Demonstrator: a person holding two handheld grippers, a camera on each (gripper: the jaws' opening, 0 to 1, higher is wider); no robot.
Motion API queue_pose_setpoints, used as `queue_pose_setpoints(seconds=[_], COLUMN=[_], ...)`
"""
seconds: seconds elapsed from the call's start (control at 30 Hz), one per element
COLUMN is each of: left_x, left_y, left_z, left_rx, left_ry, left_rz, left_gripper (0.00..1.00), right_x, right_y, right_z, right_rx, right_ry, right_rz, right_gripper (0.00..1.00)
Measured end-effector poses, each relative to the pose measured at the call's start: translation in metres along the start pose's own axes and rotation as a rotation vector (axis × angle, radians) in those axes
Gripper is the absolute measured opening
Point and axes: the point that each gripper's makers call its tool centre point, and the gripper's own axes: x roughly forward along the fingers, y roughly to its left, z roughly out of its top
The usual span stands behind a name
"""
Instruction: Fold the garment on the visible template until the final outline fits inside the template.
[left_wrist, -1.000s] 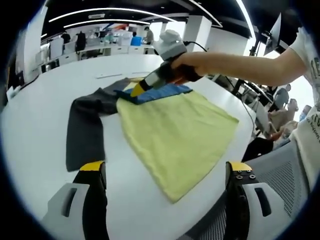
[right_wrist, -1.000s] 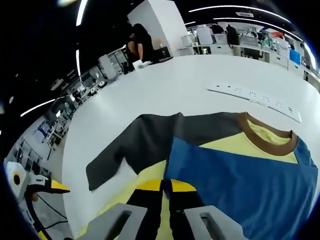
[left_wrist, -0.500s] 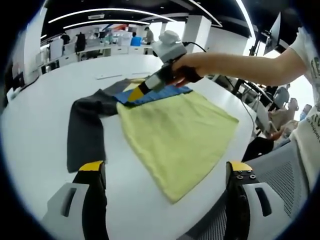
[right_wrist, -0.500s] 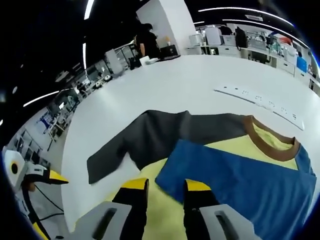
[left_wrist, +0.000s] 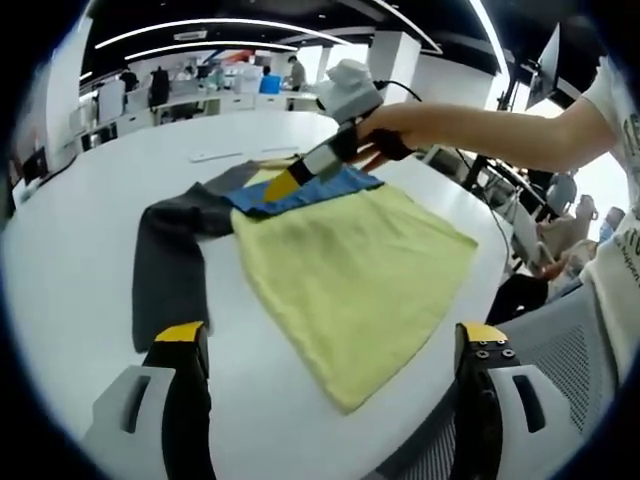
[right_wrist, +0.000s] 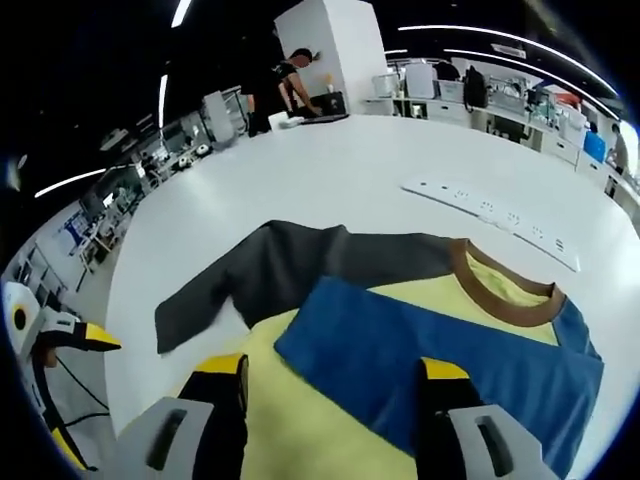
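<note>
Left gripper (left_wrist: 325, 345): mine, jaws spread wide, nothing between them; I hold it low over the near edge of the table (left_wrist: 90, 210).
Right gripper (right_wrist: 335, 385): I see its jaws standing apart with nothing in them, just above the shirt. In the left gripper view it (left_wrist: 300, 175) hangs over the far end of the shirt, with a hand (left_wrist: 385, 135) on it.
Shirt (left_wrist: 350, 265): lies flat on the white table, yellow body nearest my left gripper.
Blue sleeve (right_wrist: 440, 370): folded in across the yellow chest, right under my right gripper's jaws.
Grey sleeve (left_wrist: 165, 265): stretched out to the side on the bare table, bent partway along.
Collar (right_wrist: 500, 295): brown, round, at the far end of the shirt from the right gripper view.
White strip (right_wrist: 490, 215): lies on the table beyond the collar, apart from the shirt.
Template: I cannot make out any outline under the shirt.
Room: desks and a person (right_wrist: 290, 85) stand beyond the table.
</note>
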Motion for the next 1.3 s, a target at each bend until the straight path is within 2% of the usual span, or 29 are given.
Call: queue_pose_setpoints(seconds=[0.23,0.57,0.9,1.3], left_x=[-0.001,0.000,0.002,0.002], left_y=[-0.001,-0.003,-0.005,-0.006], left_z=[-0.002,0.000,0.004,0.003], left_rx=[0.002,0.011,0.017,0.013], left_ry=[0.009,0.008,0.004,0.010], left_rz=[0.004,0.001,-0.003,-0.002], left_gripper=[0.99,0.99,0.99,0.99], right_x=[-0.012,-0.030,-0.052,-0.080], right_y=[-0.014,-0.036,-0.062,-0.093], right_z=[-0.006,-0.018,-0.030,-0.047], right_rx=[-0.008,0.001,0.040,0.035], right_ry=[-0.002,-0.006,-0.022,-0.027], right_rz=[-0.025,-0.077,-0.115,-0.173], right_gripper=[0.77,0.83,0.84,0.80])
